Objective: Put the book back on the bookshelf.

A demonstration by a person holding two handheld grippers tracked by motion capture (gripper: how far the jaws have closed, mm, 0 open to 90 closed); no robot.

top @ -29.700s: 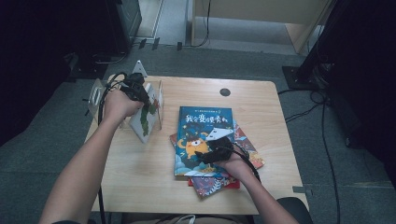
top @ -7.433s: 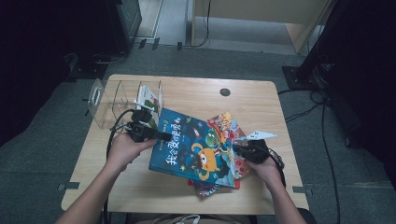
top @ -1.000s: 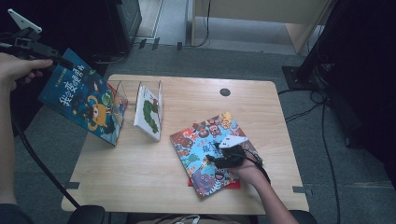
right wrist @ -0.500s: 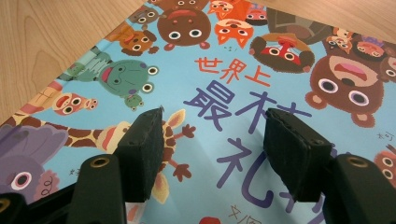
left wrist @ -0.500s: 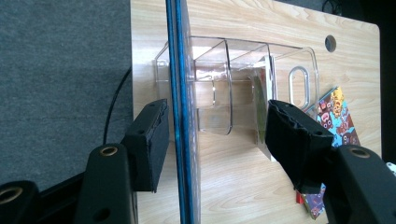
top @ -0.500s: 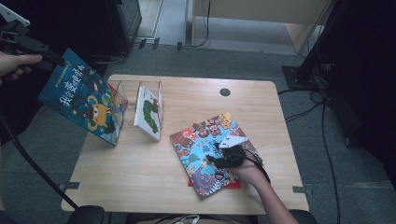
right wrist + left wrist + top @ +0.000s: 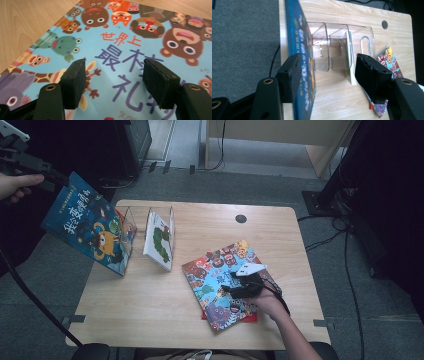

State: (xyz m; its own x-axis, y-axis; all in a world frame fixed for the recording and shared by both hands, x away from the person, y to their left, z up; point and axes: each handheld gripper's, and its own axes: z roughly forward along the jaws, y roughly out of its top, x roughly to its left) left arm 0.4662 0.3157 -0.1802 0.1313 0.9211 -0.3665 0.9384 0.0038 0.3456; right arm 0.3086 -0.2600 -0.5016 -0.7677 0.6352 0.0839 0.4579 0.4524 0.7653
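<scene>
At the upper left of the high view the person's left hand (image 7: 17, 187) is raised beyond the table's edge, gripping the left gripper (image 7: 52, 179), which points right and down toward the top corner of a dark blue picture book with a cartoon creature on its cover (image 7: 90, 231). That book stands tilted at the left end of the light wooden table (image 7: 150, 305), its lower edge at the clear plastic book rack (image 7: 131, 215). Large yellow Chinese characters run down its cover, too small to read surely. A white book with a green caterpillar on it (image 7: 160, 240) stands in the rack's next slot.

In the left gripper view the jaws are spread wide and have just been opening further; the blue book's edge sits just inside one black pad (image 7: 293, 75), and I cannot tell whether they touch, while the other pad stands well clear of it. Nothing is pinched.

At the lower right of the high view the right forearm comes up from the bottom edge, and the right hand (image 7: 267, 302) rests the right gripper (image 7: 232, 284) on a light blue picture book crowded with cartoon animal faces (image 7: 220, 285), which lies flat on a red book (image 7: 247, 318). In the right gripper view the cover reads 世界上最棒的礼物, partly hidden. Those jaws are also spread, just over the cover, closing on nothing.
</scene>
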